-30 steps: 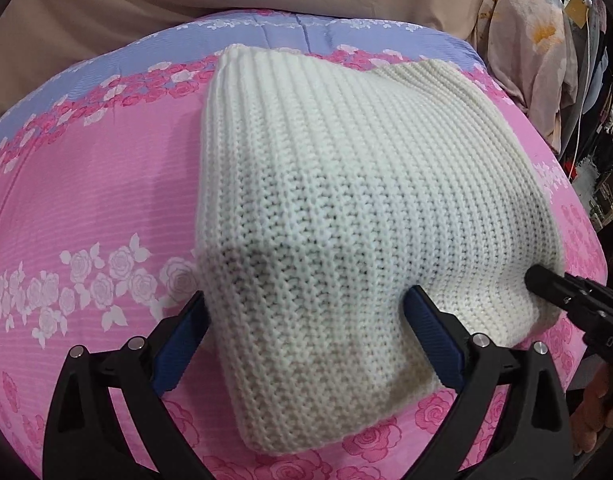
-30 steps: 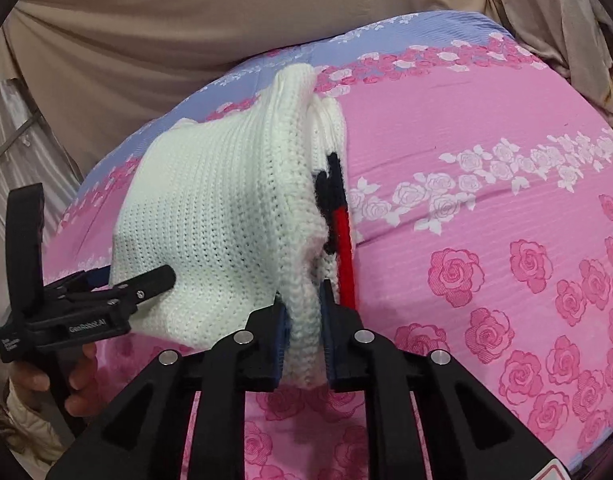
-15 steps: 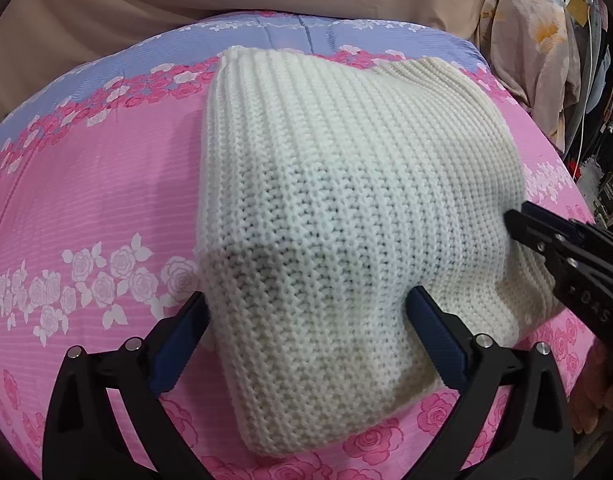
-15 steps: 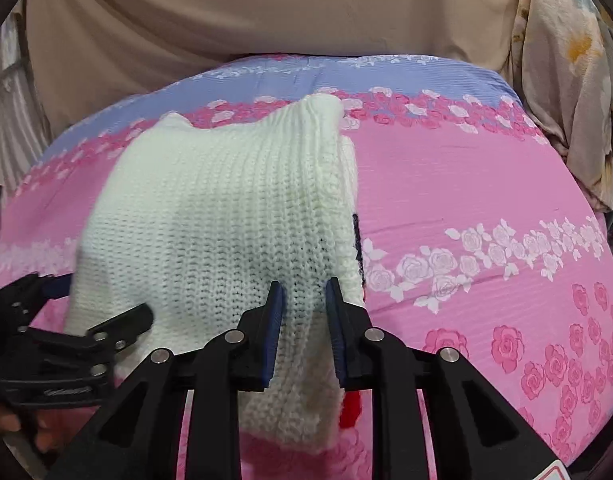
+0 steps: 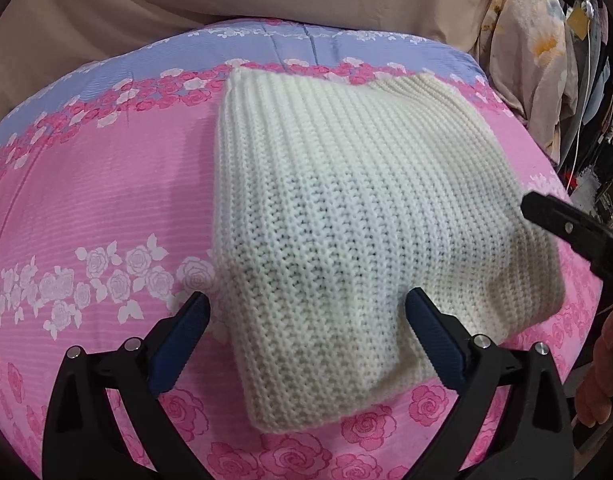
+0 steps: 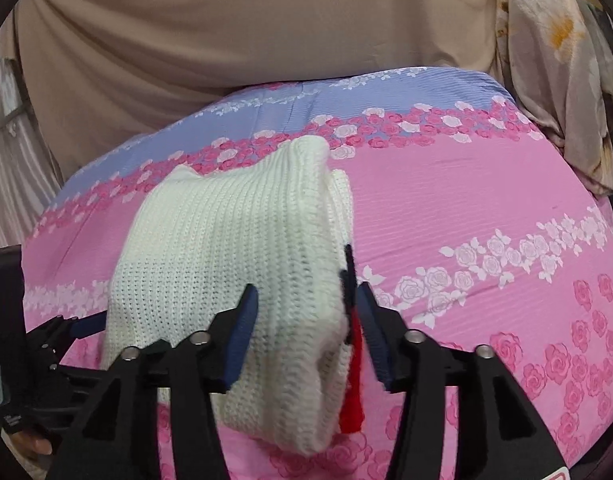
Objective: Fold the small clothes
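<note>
A folded white knit sweater (image 5: 346, 216) lies on the pink rose-print bed cover (image 5: 86, 208). My left gripper (image 5: 306, 320) is open, its blue pads either side of the sweater's near-left corner. In the right wrist view the sweater (image 6: 234, 256) shows a black and red trim (image 6: 352, 380) at its right edge. My right gripper (image 6: 306, 312) is open, its pads spread around the sweater's near-right edge. The right gripper also shows at the right edge of the left wrist view (image 5: 566, 232), and the left gripper shows at the left of the right wrist view (image 6: 72, 326).
A beige sheet (image 6: 246, 28) hangs behind the bed. A floral cloth (image 6: 554, 68) hangs at the far right. The cover has a blue band (image 5: 290, 48) along its far side. Cluttered items stand past the bed's right edge (image 5: 598, 152).
My right gripper has opened and let go of the sweater's edge, which has dropped onto the bed. The left gripper has stayed open over the near-left corner.
</note>
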The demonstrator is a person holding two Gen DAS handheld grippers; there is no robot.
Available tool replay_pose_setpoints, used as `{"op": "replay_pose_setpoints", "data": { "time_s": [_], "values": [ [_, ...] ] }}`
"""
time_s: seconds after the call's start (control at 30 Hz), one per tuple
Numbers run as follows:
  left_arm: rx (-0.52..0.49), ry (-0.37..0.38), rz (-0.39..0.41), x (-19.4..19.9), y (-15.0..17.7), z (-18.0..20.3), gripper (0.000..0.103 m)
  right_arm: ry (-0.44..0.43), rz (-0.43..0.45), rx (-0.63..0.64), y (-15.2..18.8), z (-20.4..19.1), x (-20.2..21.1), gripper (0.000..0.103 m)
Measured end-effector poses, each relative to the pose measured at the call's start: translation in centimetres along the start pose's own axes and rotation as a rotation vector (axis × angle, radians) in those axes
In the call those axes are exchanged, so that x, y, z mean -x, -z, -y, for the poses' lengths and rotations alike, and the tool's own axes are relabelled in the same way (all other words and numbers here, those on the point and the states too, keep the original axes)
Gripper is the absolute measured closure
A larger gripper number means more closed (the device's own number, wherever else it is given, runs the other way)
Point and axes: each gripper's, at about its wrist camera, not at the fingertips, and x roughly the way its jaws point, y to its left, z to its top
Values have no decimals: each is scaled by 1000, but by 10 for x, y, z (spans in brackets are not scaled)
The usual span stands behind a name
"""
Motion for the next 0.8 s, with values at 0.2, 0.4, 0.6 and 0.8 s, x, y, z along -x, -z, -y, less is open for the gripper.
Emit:
{"op": "replay_pose_setpoints", "data": {
  "time_s": [0.2,0.4,0.6,0.8],
  "values": [
    [95,125,1,10,-18,-14,6,-71,-104,-82,17,15,-15,39],
    [172,168,-28,2,-24,-30,6,-95,-125,-109,13,16,-31,34],
    [199,156,-35,-6,-24,-44,6,-136,-147,-129,4,22,-50,27],
    [208,218,-101,-32,-27,-43,5,-219,-193,-215,7,28,-72,24]
  ]
}}
